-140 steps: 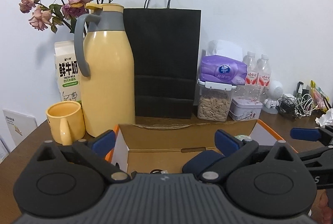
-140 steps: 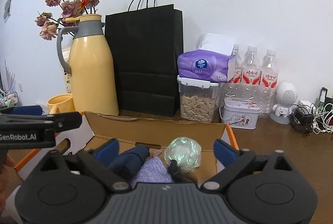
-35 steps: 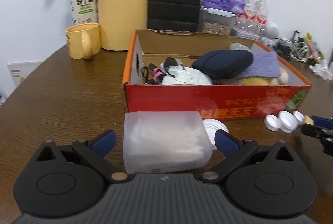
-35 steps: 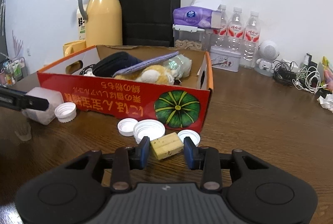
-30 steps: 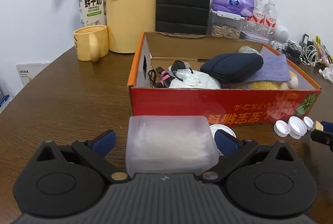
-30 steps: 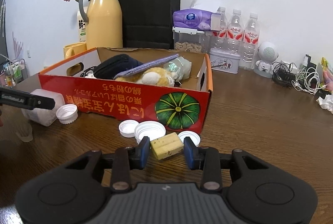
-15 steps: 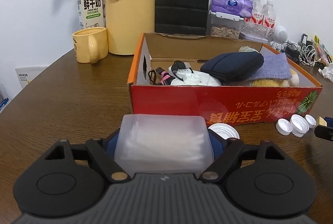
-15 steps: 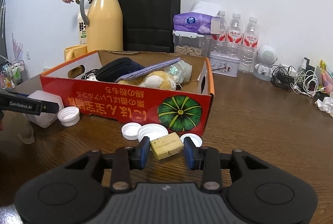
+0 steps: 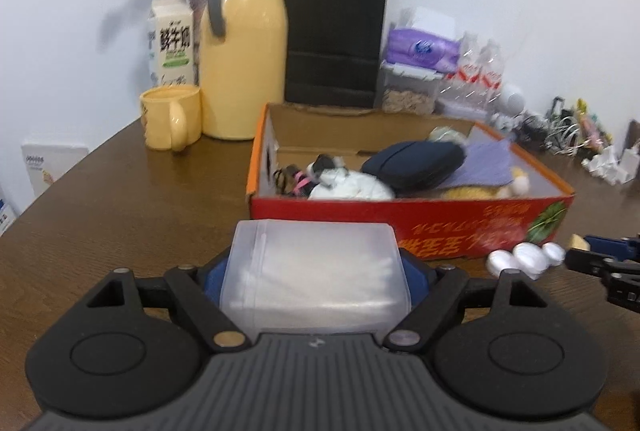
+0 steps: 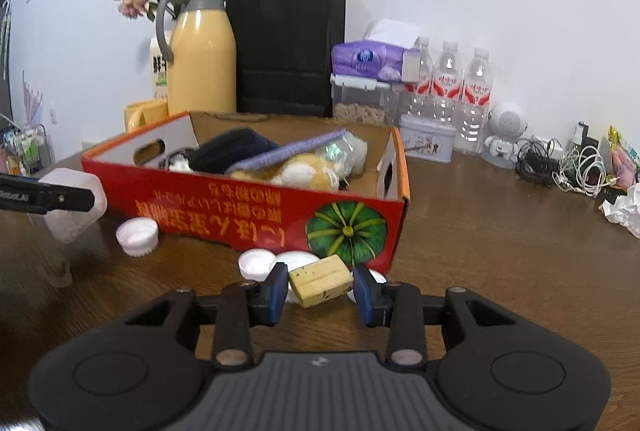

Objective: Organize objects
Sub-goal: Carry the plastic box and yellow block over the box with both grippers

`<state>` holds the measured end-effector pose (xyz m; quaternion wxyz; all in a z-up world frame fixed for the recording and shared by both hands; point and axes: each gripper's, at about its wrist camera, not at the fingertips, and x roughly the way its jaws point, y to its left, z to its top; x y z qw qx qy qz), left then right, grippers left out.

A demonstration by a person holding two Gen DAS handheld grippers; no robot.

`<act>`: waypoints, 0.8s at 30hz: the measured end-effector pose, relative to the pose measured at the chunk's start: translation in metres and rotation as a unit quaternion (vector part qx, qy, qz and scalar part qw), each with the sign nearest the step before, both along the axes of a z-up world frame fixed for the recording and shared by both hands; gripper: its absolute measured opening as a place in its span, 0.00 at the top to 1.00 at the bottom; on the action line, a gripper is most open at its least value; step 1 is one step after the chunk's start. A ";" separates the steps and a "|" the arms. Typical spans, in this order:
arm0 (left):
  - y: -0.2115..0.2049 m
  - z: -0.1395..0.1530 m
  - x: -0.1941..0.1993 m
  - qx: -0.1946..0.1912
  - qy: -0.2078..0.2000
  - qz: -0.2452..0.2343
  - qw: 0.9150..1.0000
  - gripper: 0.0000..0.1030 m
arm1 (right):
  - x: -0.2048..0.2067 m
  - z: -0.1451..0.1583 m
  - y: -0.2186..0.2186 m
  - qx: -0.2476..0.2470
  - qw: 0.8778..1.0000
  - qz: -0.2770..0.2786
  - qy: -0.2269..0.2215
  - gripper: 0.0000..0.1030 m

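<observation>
Translucent plastic box (image 9: 316, 271) clamped by its smooth sides in left tool (image 9: 316, 277), likely light, slippery; yellowish block (image 10: 320, 281) pinched in right tool (image 10: 320, 289).

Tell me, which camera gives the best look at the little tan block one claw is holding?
The right wrist view: the tan block sits centred and close between the right gripper pads. The left wrist view shows only a corner of it at the far right edge.

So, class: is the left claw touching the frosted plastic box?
Touching. The left wrist view shows the left claw with both pads pressed against the frosted plastic box.
</observation>
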<state>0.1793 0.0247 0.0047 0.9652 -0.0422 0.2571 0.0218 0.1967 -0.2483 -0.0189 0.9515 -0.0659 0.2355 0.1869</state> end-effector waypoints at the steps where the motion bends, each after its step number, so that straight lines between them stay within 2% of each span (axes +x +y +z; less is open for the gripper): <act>1: -0.002 0.004 -0.001 0.001 -0.006 -0.005 1.000 0.19 | -0.001 0.003 0.001 0.004 1.000 0.004 -0.004 0.67; 5: -0.010 0.027 0.002 0.024 -0.036 -0.024 0.999 0.19 | -0.001 0.021 0.005 0.016 0.999 0.016 -0.027 0.67; 11: -0.020 0.058 0.025 0.032 -0.076 -0.037 0.996 0.19 | 0.016 0.052 0.018 0.014 0.998 0.031 -0.056 0.67; 18: -0.027 0.071 0.070 0.023 -0.083 -0.032 0.996 0.19 | 0.066 0.073 0.042 0.011 0.998 0.022 -0.060 0.67; 24: -0.030 0.069 0.112 -0.001 -0.077 -0.019 0.997 0.19 | 0.110 0.073 0.068 0.001 0.998 0.014 -0.055 0.67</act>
